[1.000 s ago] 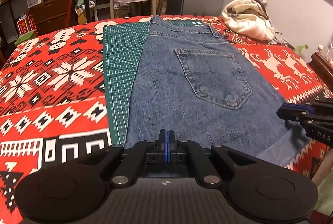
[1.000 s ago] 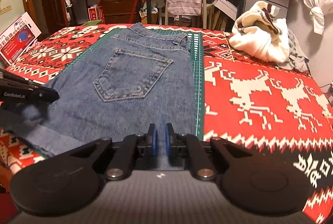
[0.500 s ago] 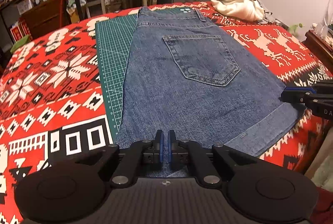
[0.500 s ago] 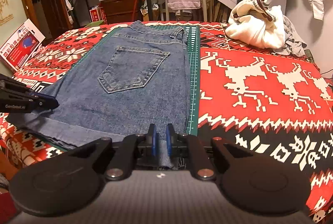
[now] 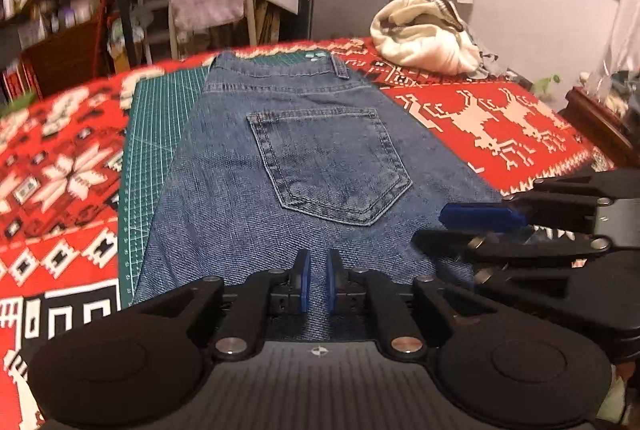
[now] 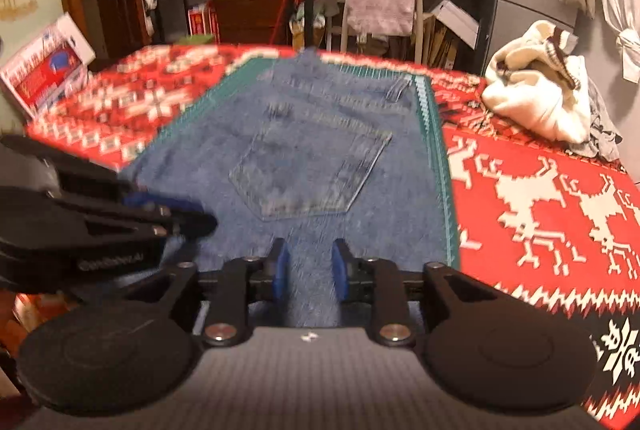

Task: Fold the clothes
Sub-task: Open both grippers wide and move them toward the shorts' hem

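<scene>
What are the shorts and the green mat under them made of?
Shorts: denim, probably cotton; blue twill weave, faded patches, contrast stitching around the back pocket.
Green mat: looks like a vinyl or rubber cutting mat; flat, matte, printed white grid.

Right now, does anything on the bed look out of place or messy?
Mostly tidy: the folded jeans lie flat on the green cutting mat. The odd one out is a cream garment left crumpled in a heap at the far right corner of the red patterned blanket, unfolded.
</scene>
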